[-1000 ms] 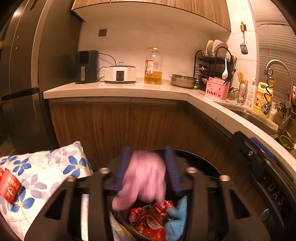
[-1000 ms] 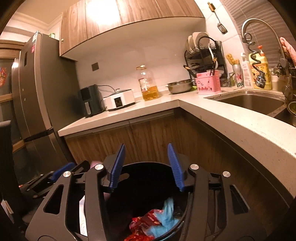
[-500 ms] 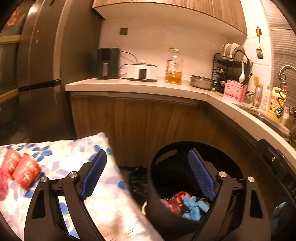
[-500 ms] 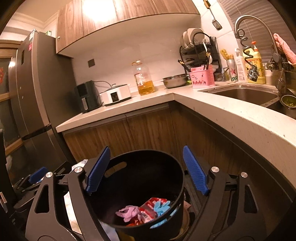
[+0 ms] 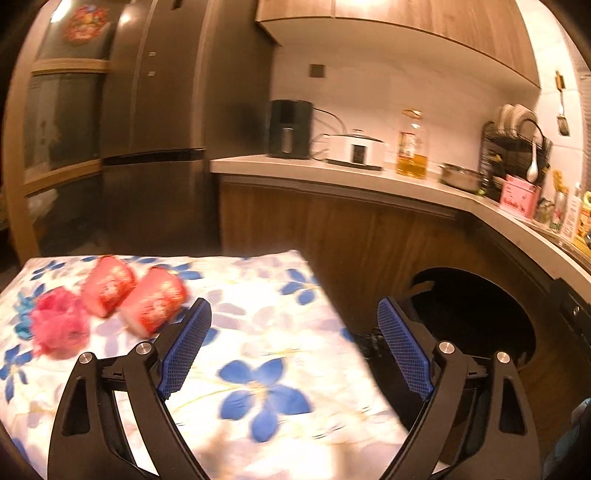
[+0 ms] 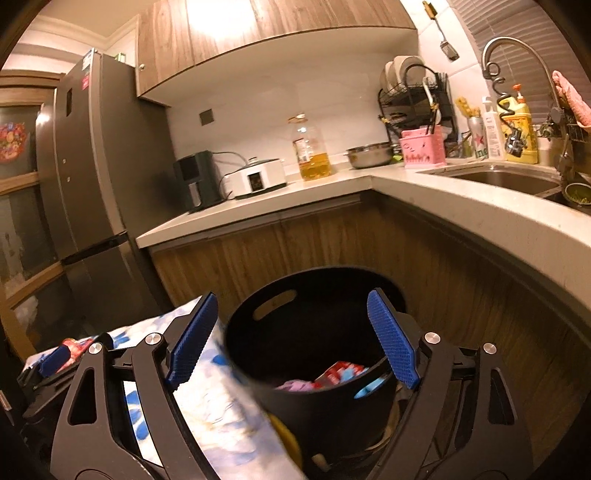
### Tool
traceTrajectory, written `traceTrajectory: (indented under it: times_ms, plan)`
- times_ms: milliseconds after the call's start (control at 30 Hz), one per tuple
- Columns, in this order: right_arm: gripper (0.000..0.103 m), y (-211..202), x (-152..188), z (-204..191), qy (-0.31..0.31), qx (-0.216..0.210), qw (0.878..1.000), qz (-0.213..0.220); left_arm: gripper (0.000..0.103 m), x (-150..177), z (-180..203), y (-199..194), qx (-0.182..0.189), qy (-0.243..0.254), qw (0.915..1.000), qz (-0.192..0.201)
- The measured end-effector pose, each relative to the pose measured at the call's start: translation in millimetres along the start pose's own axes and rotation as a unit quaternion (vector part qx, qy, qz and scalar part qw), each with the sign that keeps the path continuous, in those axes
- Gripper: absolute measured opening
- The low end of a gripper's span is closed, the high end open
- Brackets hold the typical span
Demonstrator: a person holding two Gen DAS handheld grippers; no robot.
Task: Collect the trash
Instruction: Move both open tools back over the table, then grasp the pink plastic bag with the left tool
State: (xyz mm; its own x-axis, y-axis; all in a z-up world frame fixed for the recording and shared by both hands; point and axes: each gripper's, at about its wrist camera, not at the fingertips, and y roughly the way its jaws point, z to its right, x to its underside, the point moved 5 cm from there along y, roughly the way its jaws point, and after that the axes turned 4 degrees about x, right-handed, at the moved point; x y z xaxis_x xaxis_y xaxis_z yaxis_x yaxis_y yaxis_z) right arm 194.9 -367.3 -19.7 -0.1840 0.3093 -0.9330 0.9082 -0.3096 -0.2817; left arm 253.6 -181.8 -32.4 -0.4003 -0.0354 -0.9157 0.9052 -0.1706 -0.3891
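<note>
Warm amber light fell from under the wall cabinets (image 6: 229,22), where glare burned out the wood grain. The refrigerator (image 6: 96,192) side stayed dim. The left wrist view was smeared by motion blur, worst on the floral cloth (image 5: 258,354) and red wrappers (image 5: 151,302). Both fisheye views bent straight edges, with black corners.

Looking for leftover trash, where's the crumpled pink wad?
Left wrist view, far left on the blue-flowered white cloth: the crumpled pink wad lies beside two red packets.
</note>
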Motion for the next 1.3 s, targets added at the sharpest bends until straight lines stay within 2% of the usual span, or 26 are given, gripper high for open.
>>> traceTrajectory:
  times_ms: [167,433,867,1033,1300]
  plan:
    - [0.082,-10.3,12.4,-27.8,-0.004,-0.016,1.0,-0.005,0.088,7.0,-40.7,-17.3,-0.038,-0.003,0.9993,0.005]
    - [0.082,-23.6,36.6,-89.1,-0.02,-0.053,0.998,-0.014,0.088,18.3,-105.1,-36.8,-0.077,-0.03,0.9966,-0.002]
    - [0.082,-24.2,74.4,-182.4,-0.054,-0.112,0.991,-0.044,0.088,27.3,-219.6,-50.0,-0.168,-0.072,0.9832,-0.004]
    - [0.082,-19.8,87.5,-215.1,-0.071,-0.13,0.987,-0.053,0.088,26.7,-245.6,-38.3,-0.179,-0.08,0.9805,-0.012]
    - [0.082,3.5,99.0,-256.5,-0.078,-0.141,0.985,-0.068,0.088,27.9,-276.2,-5.8,-0.178,-0.086,0.9796,-0.036]
